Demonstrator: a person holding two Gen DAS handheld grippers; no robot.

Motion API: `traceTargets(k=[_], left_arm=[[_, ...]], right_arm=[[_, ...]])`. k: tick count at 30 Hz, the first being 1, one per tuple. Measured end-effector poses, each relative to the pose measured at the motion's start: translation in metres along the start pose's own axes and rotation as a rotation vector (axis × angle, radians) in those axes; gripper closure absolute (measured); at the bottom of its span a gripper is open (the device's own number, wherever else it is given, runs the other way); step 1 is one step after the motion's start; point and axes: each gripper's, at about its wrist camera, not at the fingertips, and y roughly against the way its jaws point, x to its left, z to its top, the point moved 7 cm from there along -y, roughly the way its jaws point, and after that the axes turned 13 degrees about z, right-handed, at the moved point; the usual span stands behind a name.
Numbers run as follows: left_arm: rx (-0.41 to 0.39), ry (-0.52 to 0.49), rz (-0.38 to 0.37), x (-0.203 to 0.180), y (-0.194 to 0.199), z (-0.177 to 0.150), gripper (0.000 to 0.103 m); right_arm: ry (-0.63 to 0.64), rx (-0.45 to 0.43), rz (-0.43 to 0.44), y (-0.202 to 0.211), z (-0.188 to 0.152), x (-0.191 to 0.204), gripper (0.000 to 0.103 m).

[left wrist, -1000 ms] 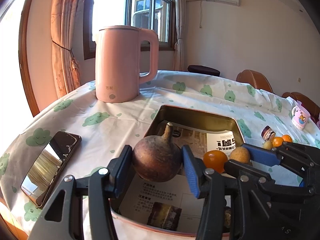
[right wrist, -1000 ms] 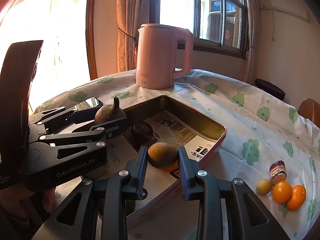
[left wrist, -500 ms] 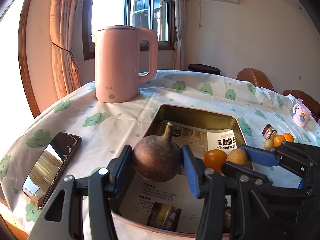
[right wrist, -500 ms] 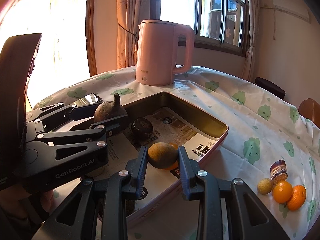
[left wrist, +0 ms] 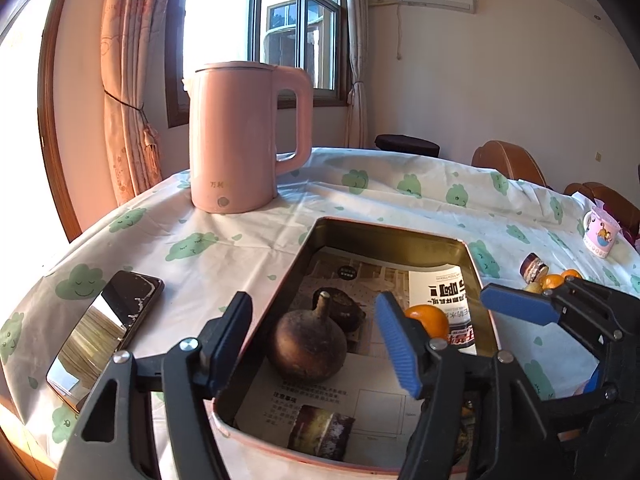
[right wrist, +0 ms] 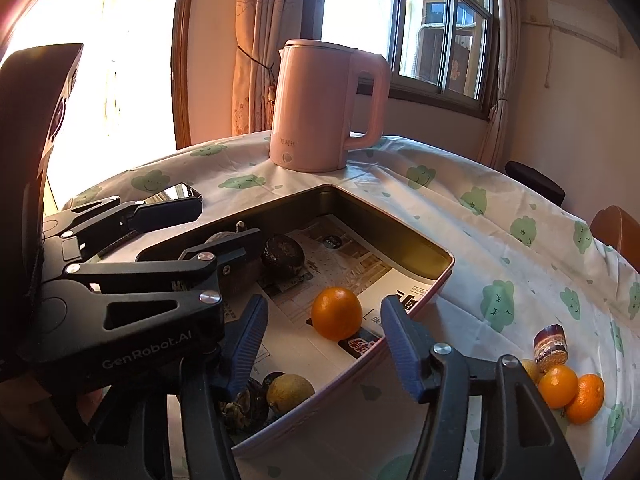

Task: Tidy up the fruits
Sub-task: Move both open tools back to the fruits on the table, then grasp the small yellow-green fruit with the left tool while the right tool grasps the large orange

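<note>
both grippers are opening over the tray [right wrist: 440,276]. the right gripper [right wrist: 322,344] is spreading around nothing, and the loose oranges [right wrist: 570,390] are waiting lower right of frame, nearer it. the left gripper [left wrist: 312,340] is spreading beside a brown fruit [left wrist: 307,346].

The left gripper [right wrist: 224,226] carried the raised brand "GenRobot.AI" on the side of its black body, seen from the right wrist view. The pink kettle [left wrist: 244,136] bore a small two-character Chinese mark low on its wall, too small to read surely. The printed paper [left wrist: 360,396] lining the tin tray [left wrist: 394,232] showed large bold Chinese characters and smaller headings, upside down and not legible.
</note>
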Motion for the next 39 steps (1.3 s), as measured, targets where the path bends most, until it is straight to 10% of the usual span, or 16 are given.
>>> traceTargets(k=[14, 25, 39], left_arm=[[-0.081, 0.017, -0.055, -0.018, 0.038, 0.019, 0.026], [-0.106, -0.158, -0.175, -0.125, 0.059, 0.020, 0.026], [0.065, -0.338, -0.241, -0.223, 0.011, 0.001, 0.026]], right_arm=[[0.016, -0.073, -0.072, 0.034, -0.003, -0.016, 0.041], [-0.193, -0.101, -0.334, 0.125, -0.047, -0.150, 0.041], [-0.349, 0.036, -0.320, 0.108, -0.082, -0.204, 0.041]])
